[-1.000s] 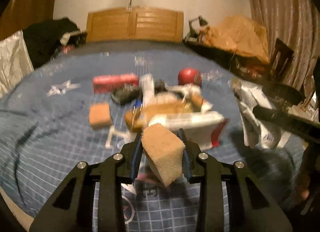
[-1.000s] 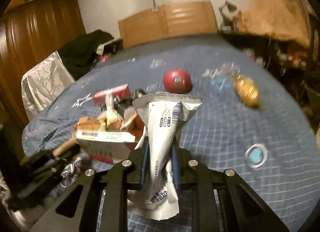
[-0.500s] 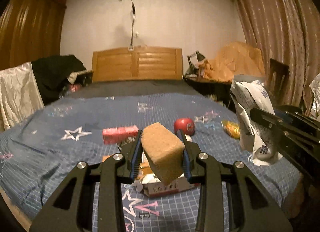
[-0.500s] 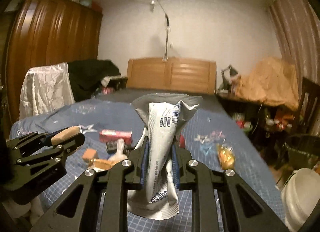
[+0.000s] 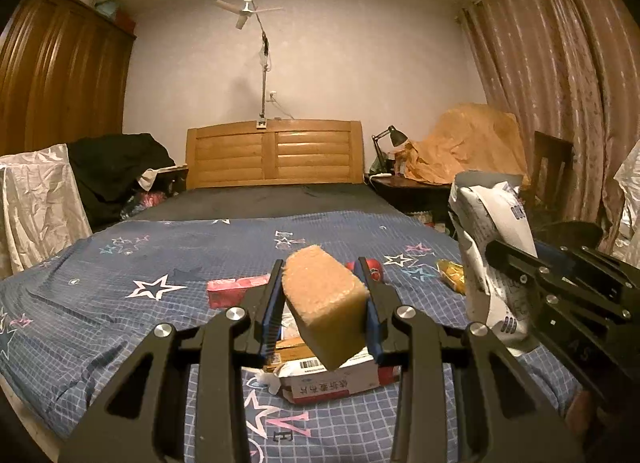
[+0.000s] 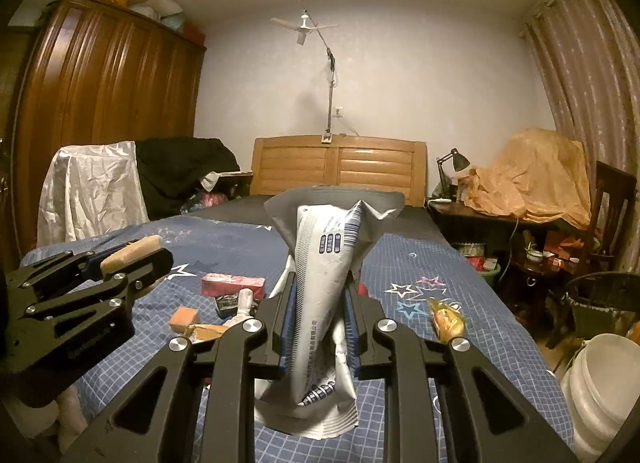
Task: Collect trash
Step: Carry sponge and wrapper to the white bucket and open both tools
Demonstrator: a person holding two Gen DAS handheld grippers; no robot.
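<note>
Sponge [image 5: 326, 305] hides red ball [image 5: 374, 268]; white box [image 5: 332, 381] partly hidden behind it; bucket [image 6: 600, 383] cut by edge.

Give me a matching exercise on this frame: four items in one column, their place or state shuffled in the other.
Items:
1. tan sponge block
2. crumpled white wrapper
3. red flat box
4. yellow snack bag

Places or states:
A. lying on the bed to the right of the right tool
B. clamped in the left tool
C. clamped in the right tool, standing upright
D. lying on the bedspread between the two tools, towards the headboard

Pairs: 1-B, 2-C, 3-D, 4-A
</note>
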